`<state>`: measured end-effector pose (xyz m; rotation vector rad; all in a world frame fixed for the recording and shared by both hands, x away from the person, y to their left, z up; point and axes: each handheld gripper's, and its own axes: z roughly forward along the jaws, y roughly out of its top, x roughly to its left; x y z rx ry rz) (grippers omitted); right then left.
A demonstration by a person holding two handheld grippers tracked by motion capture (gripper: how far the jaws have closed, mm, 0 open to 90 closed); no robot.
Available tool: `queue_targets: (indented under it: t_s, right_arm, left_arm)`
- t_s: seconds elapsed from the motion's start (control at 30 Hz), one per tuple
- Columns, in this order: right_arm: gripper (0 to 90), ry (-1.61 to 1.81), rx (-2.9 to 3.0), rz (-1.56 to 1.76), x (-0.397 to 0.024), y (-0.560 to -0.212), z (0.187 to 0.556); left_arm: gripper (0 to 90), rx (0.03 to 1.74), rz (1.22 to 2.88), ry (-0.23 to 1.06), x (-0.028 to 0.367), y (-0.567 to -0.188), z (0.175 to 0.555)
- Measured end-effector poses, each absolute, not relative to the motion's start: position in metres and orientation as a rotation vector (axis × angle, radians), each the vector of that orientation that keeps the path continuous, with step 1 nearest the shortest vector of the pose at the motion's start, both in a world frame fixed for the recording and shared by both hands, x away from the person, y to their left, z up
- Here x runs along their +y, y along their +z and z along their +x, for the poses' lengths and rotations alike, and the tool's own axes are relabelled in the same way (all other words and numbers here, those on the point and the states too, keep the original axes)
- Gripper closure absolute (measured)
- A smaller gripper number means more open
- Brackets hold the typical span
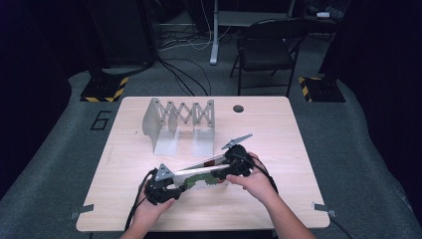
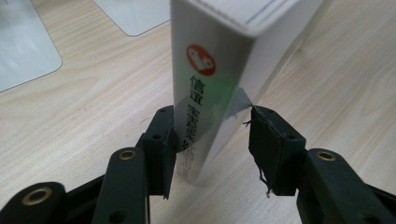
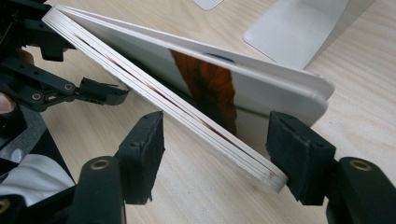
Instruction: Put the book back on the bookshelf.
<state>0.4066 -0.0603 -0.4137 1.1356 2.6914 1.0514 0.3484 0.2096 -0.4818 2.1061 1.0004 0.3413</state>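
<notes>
A thin white book [image 1: 199,174] stands tilted on its edge on the wooden table [image 1: 268,129], held up between both hands. In the left gripper view its spine [image 2: 201,102], with a red round mark and dark characters, sits between the jaws. My left gripper [image 2: 212,135] [image 1: 178,188] is shut on the book: one pad lies against the spine side and the other pad's tip meets the cover. My right gripper [image 3: 217,140] [image 1: 222,172] straddles the book's [image 3: 205,88] other end. One of its pads touches the glossy cover, the other stands off the page edges.
A white scissor-style book rack [image 1: 179,122] stands behind the book; its flat base plates [image 2: 28,51] [image 3: 299,32] lie close by. A round hole [image 1: 238,108] marks the table's far edge. A folding chair [image 1: 266,45] and floor cables stand beyond the table.
</notes>
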Motion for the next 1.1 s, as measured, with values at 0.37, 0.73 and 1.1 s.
queue_targets:
  t_s: [0.37, 0.73, 1.1]
  right_arm:
    - [37.4, 1.055, 2.699, 1.142, -0.062, -0.414, 0.406]
    - [36.5, 1.053, 2.696, 1.134, -0.061, -0.415, 0.406]
    - [35.4, 1.058, 2.697, 1.118, -0.060, -0.416, 0.406]
  left_arm:
    - [45.1, 0.980, 2.049, 0.324, 0.217, -0.472, 0.347]
    - [45.3, 0.911, 2.017, 0.330, 0.218, -0.452, 0.342]
    - [47.0, 0.919, 2.045, 0.343, 0.216, -0.450, 0.342]
